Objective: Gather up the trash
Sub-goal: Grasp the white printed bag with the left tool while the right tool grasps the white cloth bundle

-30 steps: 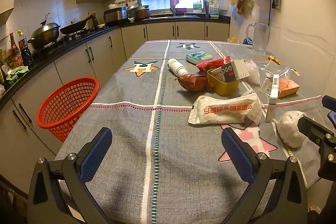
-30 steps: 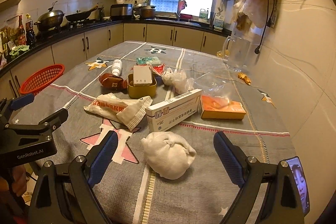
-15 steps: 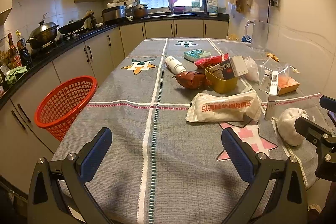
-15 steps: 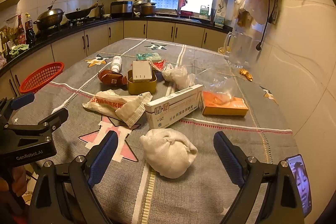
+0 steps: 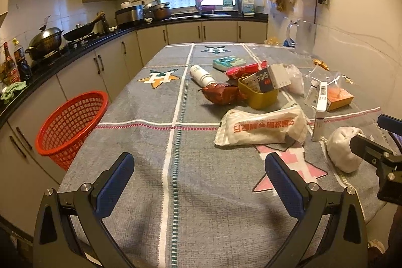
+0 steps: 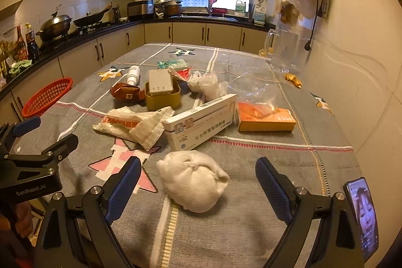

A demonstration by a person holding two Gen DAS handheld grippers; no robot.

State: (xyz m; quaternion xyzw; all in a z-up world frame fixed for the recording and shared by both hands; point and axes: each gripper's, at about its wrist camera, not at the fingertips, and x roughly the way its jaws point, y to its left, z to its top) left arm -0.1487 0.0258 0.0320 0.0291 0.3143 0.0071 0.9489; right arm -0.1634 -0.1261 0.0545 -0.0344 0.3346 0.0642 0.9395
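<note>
Two tools, both spread wide and empty. My right tool (image 6: 196, 189) is the nearer one — the white wad (image 6: 192, 183) lies on the tabletop (image 6: 251, 230) dead ahead, between its fingers. My left tool (image 5: 198, 182) faces bare cloth, the red basket (image 5: 71, 124) off to its left.

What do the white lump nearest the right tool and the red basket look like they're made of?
White lump: probably soft tissue or thin cloth, matte, bunched into folds and creases. Red basket: likely moulded plastic, slightly glossy, with open lattice walls and a solid rim.
</note>
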